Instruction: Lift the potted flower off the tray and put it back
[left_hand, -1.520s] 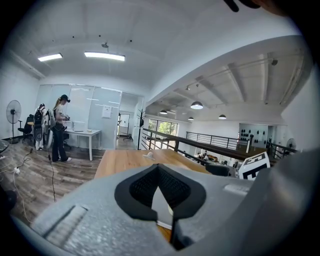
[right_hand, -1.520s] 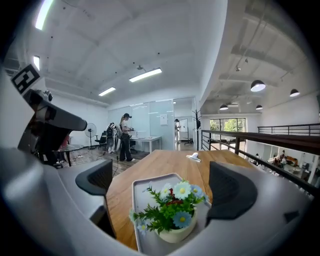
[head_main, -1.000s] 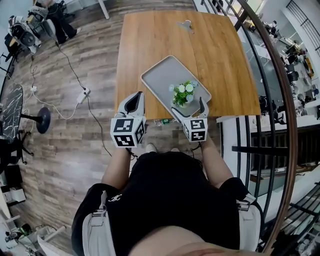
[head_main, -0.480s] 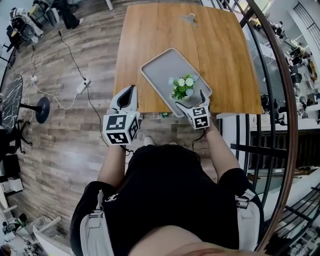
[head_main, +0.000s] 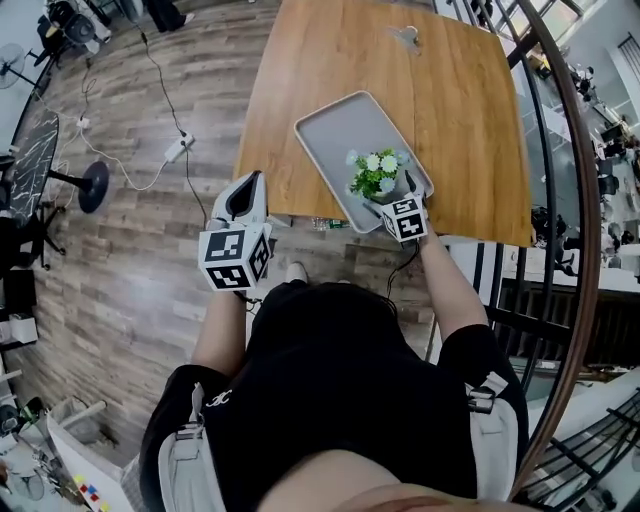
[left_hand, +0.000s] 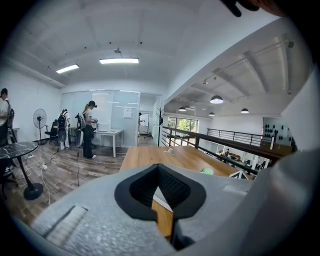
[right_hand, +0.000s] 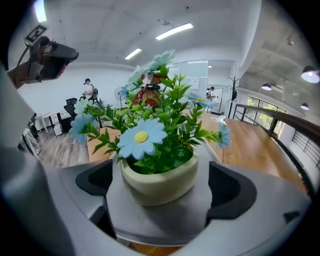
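Note:
The potted flower (head_main: 378, 176), a cream pot with green leaves and pale blue daisies, stands upright on the near right part of the grey tray (head_main: 345, 130). My right gripper (head_main: 393, 197) is open, with a jaw on each side of the pot. In the right gripper view the pot (right_hand: 159, 181) sits between the dark pads (right_hand: 234, 191), with a gap on both sides, and rests on the tray (right_hand: 150, 222). My left gripper (head_main: 247, 190) is shut and holds nothing, off the table's near left edge. In the left gripper view its jaws (left_hand: 160, 192) meet, with the table (left_hand: 150, 155) beyond.
The tray lies askew near the front right of the wooden table (head_main: 300, 90). A small grey object (head_main: 406, 35) lies at the table's far end. A curved dark railing (head_main: 560, 200) runs down the right side. People stand far off by a desk (left_hand: 90, 132).
My right gripper has moved forward over the tray until its open jaws flank the pot. The left gripper has stayed shut by the table's near edge.

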